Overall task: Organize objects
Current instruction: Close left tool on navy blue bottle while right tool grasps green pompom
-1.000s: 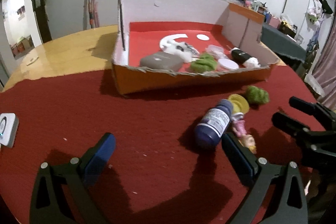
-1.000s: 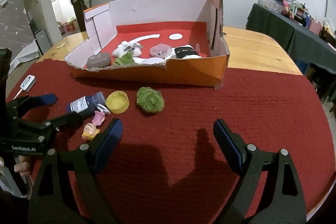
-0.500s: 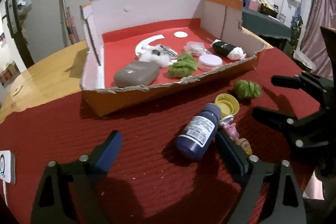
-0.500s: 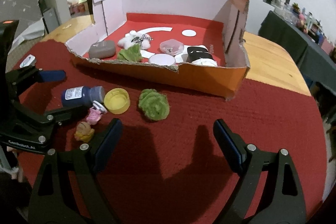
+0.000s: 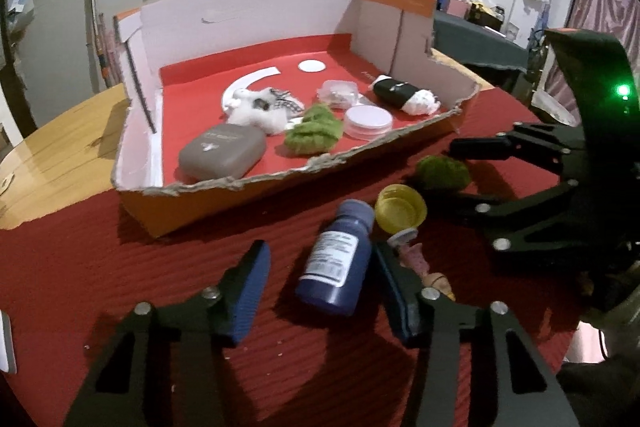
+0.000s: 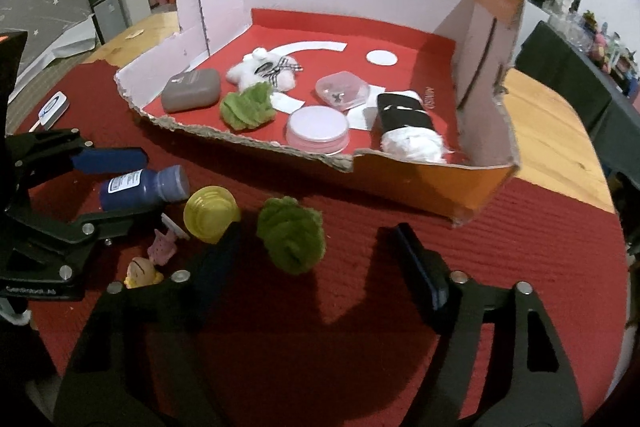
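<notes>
A dark blue bottle (image 5: 338, 259) lies on its side on the red cloth; it also shows in the right wrist view (image 6: 144, 187). My left gripper (image 5: 320, 291) is open with the bottle between its fingers. A yellow cap (image 5: 401, 207) and a small pink doll (image 6: 154, 259) lie beside the bottle. A green fuzzy ball (image 6: 290, 233) lies between the open fingers of my right gripper (image 6: 316, 259). The cardboard box (image 6: 424, 183) stands just behind them.
The box holds a grey case (image 5: 222, 153), a white plush (image 5: 258, 109), a green fuzzy piece (image 5: 314, 133), a white round lid (image 5: 368, 121), a clear tub (image 6: 342, 91) and a black-and-white roll (image 6: 408, 131). A white device (image 6: 52, 107) lies at the far left.
Both grippers have moved forward toward the objects. The left gripper's fingers now flank the blue bottle and have narrowed; the right gripper's fingers now flank the green ball.
</notes>
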Action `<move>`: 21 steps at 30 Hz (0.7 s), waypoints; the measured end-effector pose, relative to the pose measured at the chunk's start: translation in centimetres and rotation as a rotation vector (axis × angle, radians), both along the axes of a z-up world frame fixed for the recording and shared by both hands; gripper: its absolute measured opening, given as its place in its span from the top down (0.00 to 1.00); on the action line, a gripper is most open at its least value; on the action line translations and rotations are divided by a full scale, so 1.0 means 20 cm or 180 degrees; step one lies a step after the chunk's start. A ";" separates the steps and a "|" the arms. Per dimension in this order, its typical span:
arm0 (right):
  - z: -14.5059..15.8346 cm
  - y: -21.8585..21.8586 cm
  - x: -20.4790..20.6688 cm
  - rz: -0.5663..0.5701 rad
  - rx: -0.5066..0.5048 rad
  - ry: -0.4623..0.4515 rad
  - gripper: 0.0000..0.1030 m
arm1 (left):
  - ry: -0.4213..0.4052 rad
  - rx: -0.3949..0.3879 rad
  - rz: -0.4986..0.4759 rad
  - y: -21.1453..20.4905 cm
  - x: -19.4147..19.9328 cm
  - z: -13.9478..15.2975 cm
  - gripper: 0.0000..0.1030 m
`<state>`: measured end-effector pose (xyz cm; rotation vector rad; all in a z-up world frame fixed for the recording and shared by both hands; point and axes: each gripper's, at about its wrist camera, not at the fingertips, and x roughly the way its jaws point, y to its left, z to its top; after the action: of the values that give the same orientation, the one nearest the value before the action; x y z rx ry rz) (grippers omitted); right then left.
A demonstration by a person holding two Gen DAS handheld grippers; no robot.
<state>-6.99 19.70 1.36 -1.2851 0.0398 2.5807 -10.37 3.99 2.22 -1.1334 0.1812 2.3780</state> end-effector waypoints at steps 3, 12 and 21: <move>0.00 -0.01 -0.01 0.0049 0.0002 0.0021 0.46 | -0.0030 0.0082 -0.0082 0.01 0.00 0.00 0.70; 0.02 -0.05 -0.01 0.0193 -0.0022 0.0073 0.73 | 0.0028 0.0093 -0.0032 0.01 0.02 0.02 0.72; 0.11 -0.06 0.06 0.0159 -0.0114 0.0260 0.73 | 0.0185 0.0203 -0.0013 -0.02 0.08 0.13 0.72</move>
<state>-5.83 18.48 3.48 -1.2070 0.0702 2.6854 -8.83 3.58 4.72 -1.0346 0.1262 2.3971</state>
